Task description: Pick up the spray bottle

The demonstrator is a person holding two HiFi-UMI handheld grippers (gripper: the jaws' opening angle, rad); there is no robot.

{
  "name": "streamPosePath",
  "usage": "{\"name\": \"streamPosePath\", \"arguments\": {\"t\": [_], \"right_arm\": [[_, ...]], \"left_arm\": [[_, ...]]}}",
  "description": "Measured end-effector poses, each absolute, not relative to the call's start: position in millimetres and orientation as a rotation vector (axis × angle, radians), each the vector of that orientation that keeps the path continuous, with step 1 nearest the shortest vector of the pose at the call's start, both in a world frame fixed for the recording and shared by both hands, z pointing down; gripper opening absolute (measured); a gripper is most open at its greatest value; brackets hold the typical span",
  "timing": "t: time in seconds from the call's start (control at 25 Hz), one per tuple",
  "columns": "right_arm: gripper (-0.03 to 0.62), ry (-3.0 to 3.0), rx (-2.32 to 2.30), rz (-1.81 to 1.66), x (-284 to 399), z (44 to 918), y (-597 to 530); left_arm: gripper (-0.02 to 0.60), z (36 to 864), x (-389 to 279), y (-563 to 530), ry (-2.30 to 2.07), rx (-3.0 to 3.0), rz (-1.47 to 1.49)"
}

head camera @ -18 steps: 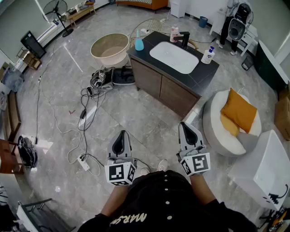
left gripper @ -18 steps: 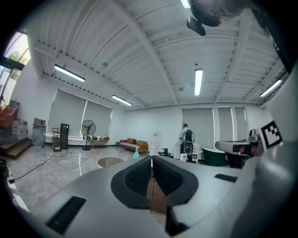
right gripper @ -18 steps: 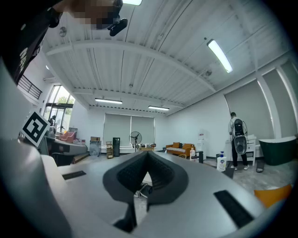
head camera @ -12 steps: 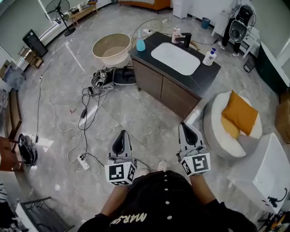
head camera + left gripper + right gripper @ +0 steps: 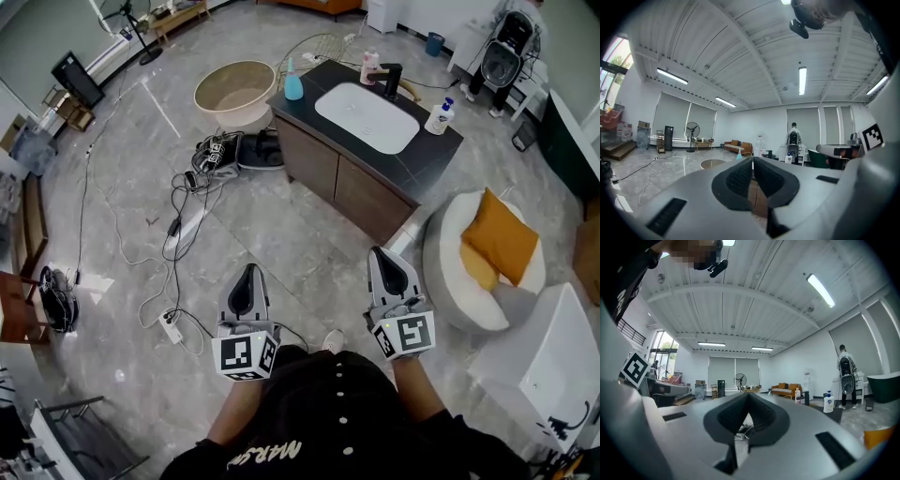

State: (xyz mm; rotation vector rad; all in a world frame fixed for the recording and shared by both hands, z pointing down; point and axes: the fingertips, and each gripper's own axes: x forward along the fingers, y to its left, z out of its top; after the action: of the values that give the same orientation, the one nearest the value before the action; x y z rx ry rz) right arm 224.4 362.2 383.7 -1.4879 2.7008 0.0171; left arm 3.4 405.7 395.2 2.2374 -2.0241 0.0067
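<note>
A light-blue spray bottle (image 5: 293,85) stands on the left end of the dark sink counter (image 5: 424,157), far ahead of both grippers. In the left gripper view the spray bottle's top (image 5: 739,155) peeks just left of the jaws. My left gripper (image 5: 249,271) and right gripper (image 5: 383,255) are held level over the floor, side by side and close to the body. Both point toward the counter. The left gripper (image 5: 753,159) is shut and holds nothing, and the right gripper (image 5: 748,394) is the same.
On the counter are a white basin (image 5: 367,116), a black faucet (image 5: 389,80), a pink bottle (image 5: 370,67) and a white pump bottle (image 5: 441,117). Cables and a power strip (image 5: 171,328) lie on the floor to the left, with a tan tub (image 5: 234,91) beyond. A round white seat with an orange cushion (image 5: 497,234) is to the right.
The head view has drifted slightly, and both grippers sit a little lower in it. Both stay shut and empty, and nothing on the counter has moved.
</note>
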Motion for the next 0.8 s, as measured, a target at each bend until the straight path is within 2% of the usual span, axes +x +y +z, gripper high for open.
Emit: {"name": "streamPosePath", "arguments": {"t": [0.4, 0.8], "right_arm": [[-0.005, 2.722, -1.465, 0.004, 214, 401, 313], [-0.003, 2.690, -1.558, 0.021, 173, 395, 193]], "left_arm": [[0.017, 414, -20, 370, -2.065, 2.172, -0.007], [0.017, 400, -64, 229, -2.001, 2.247, -0.060]]}}
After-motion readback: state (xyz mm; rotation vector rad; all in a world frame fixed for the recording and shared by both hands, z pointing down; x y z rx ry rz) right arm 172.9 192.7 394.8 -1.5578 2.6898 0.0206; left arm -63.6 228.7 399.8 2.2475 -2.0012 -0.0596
